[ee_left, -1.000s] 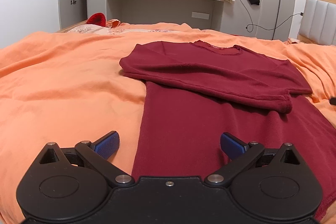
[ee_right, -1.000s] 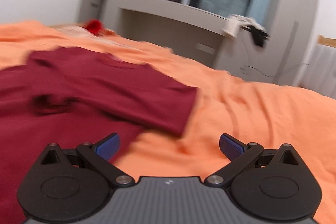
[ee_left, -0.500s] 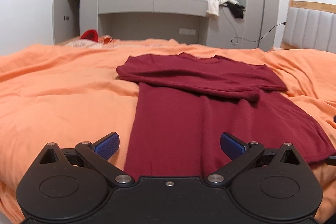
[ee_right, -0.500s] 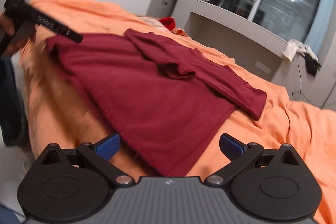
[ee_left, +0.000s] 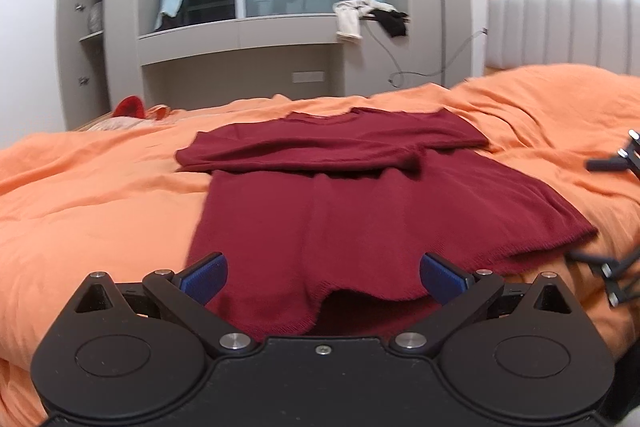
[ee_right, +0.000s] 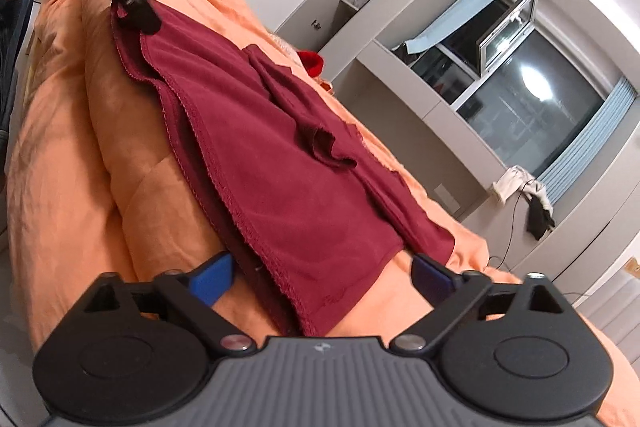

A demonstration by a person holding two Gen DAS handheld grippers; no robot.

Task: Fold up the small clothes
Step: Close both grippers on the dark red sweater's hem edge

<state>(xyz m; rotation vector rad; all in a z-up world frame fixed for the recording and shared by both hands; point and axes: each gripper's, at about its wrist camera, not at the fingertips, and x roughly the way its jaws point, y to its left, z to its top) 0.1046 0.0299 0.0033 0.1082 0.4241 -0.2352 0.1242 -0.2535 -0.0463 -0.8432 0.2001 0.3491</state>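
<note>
A dark red shirt point(ee_left: 360, 211) lies flat on my orange bed point(ee_left: 92, 195), sleeves folded across its chest, collar toward 12 o'clock, hem toward me. My left gripper point(ee_left: 323, 277) stands released over the hem; my right gripper point(ee_right: 322, 277), its jaws just narrowing, straddles the hem corner ungripped.

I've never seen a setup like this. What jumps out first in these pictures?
A dark red shirt lies spread on a bright orange bedspread, sleeves folded across its chest. Black handheld grippers with blue-padded fingers frame each view, open at the shirt's near hem. Behind stands a grey wall unit around a dark window.
</note>
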